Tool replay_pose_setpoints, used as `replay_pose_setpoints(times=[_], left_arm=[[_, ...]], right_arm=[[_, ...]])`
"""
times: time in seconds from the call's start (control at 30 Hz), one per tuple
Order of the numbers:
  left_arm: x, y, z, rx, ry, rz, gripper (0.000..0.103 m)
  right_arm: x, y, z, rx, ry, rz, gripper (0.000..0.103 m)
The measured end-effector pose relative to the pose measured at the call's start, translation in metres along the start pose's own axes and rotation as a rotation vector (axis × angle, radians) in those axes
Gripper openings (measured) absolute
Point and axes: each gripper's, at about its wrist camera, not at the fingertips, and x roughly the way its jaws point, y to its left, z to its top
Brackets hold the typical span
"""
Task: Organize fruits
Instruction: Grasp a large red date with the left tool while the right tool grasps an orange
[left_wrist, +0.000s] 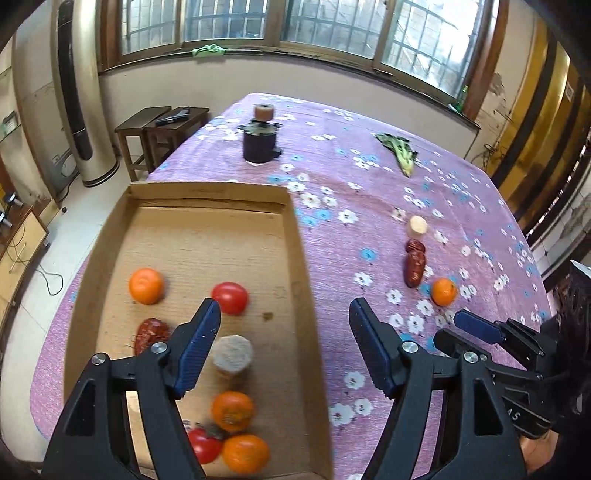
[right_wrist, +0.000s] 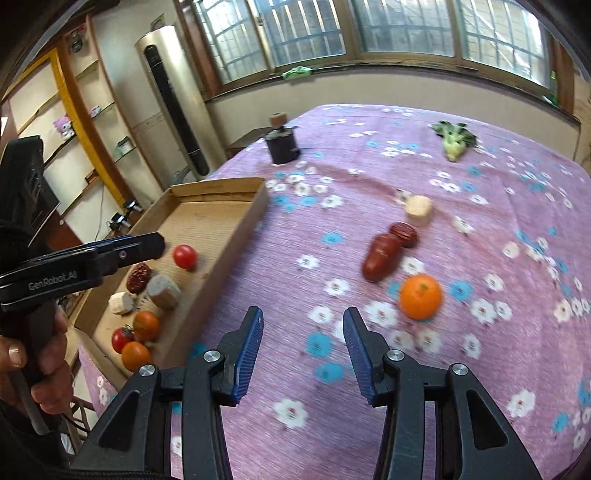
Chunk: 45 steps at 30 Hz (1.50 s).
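A cardboard box (left_wrist: 207, 190) lies at the table's left and holds several oranges, two tomatoes, a red date (left_wrist: 149, 332) and a grey-beige chunk (left_wrist: 232, 354). My left gripper (left_wrist: 285, 304) hangs open and empty above the box's right wall. Out on the purple cloth lie an orange (right_wrist: 421, 297), a dark red fruit (right_wrist: 382, 256) with a wrinkled date (right_wrist: 404, 234) beside it, and a pale round piece (right_wrist: 419, 210). My right gripper (right_wrist: 303, 313) is open and empty above the cloth, short and left of that orange.
A dark canister (left_wrist: 259, 142) with a brown knob stands at the far side of the table. A leafy green vegetable (left_wrist: 397, 147) lies far right. A person's hand (right_wrist: 44, 373) grips the left tool. Stools (left_wrist: 162, 125) and a tall air conditioner (left_wrist: 79, 92) stand beyond the table.
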Motion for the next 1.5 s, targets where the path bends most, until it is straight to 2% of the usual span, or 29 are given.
replay_pose_setpoints(times=[0.13,0.4,0.8,1.13,1.2,1.23,1.27,1.5], left_arm=[[0.002,-0.016,-0.001,0.025,0.007,-0.009,0.072],[0.011,-0.041,-0.001,0.063,0.029,-0.027,0.072],[0.031,-0.062,0.003,0.088,0.064,-0.040,0.072],[0.065,-0.086,0.008,0.102,0.119,-0.063,0.072],[0.073,-0.092,0.009,0.106,0.133,-0.065,0.072],[0.078,-0.096,0.011,0.109,0.139,-0.069,0.072],[0.083,-0.100,0.012,0.114,0.144,-0.071,0.072],[0.114,-0.125,0.023,0.118,0.178,-0.105,0.072]], right_arm=[[-0.006,-0.016,-0.004,0.025,-0.007,-0.021,0.053],[-0.011,-0.047,-0.006,0.071,-0.013,-0.054,0.053],[0.014,-0.066,0.001,0.075,0.020,-0.074,0.053],[0.042,-0.076,0.012,0.049,0.056,-0.106,0.053],[0.047,-0.078,0.014,0.040,0.062,-0.107,0.052],[0.049,-0.079,0.014,0.037,0.067,-0.106,0.046],[0.049,-0.080,0.013,0.036,0.064,-0.105,0.037],[0.011,-0.097,0.004,0.088,-0.010,-0.115,0.036]])
